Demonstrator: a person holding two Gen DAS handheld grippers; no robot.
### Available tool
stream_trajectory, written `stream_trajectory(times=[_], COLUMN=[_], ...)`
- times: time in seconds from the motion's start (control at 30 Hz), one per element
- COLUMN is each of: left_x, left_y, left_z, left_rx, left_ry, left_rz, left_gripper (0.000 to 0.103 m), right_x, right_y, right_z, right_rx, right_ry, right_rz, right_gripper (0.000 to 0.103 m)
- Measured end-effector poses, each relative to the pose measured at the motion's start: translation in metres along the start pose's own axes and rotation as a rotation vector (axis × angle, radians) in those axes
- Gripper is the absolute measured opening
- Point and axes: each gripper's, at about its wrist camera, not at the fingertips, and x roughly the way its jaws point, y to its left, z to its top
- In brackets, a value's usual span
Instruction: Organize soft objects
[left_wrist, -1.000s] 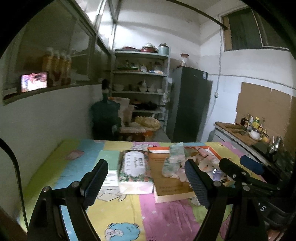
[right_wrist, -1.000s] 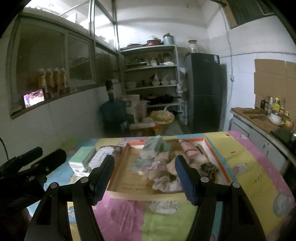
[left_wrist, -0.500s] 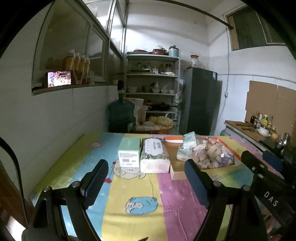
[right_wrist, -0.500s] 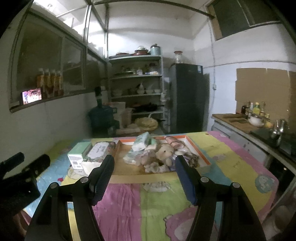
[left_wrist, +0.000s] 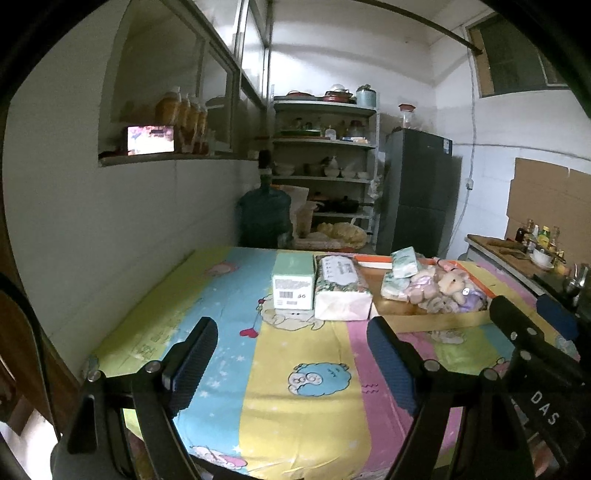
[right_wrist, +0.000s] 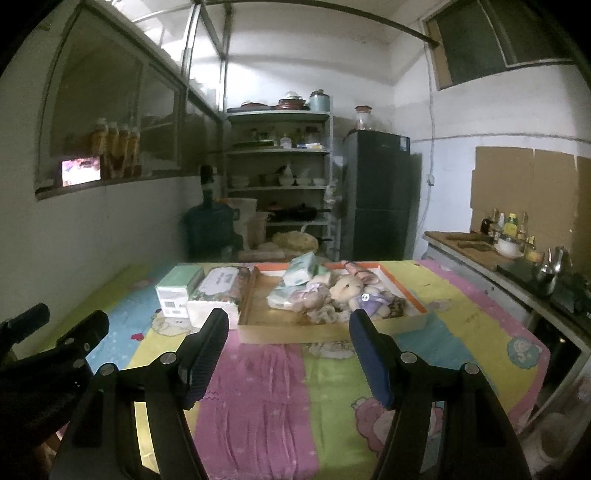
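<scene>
A table covered in a pastel cartoon-print cloth (right_wrist: 280, 402) carries a shallow cardboard tray with an orange rim (right_wrist: 402, 291) at its far side. Piled in that tray are the soft things: a beige plush rabbit in purple clothes (right_wrist: 351, 290), pale fabric scrunchies (right_wrist: 325, 314) and two pale green tissue packs (right_wrist: 301, 267), one leaning on top of the other. Just left of the tray, touching its side, lies a floral-wrapped tissue packet (right_wrist: 218, 291), and beside that stands a mint-green carton with a barcode label (right_wrist: 177, 291). The left gripper (left_wrist: 291, 363) hangs above the near part of the cloth, jaws spread wide with nothing between them. The right gripper (right_wrist: 286, 350) sits in front of the tray, jaws likewise wide apart and empty. Behind the table stand grey metal shelves of crockery (right_wrist: 280, 177) and a dark refrigerator (right_wrist: 380, 195).
</scene>
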Motion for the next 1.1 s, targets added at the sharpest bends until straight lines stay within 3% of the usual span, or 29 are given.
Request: stream_trajectory(times=[1.1], left_x=[0.001], left_y=[0.007], left_z=[-0.004], left_rx=[-0.002], left_ry=[-0.006], left_rz=[0.016], left_gripper=[0.083], right_x=[-0.002], right_y=[0.015], right_z=[-0.007], right_rx=[-0.013], right_ry=[0.007], right_rz=[0.038], right_gripper=[0.07])
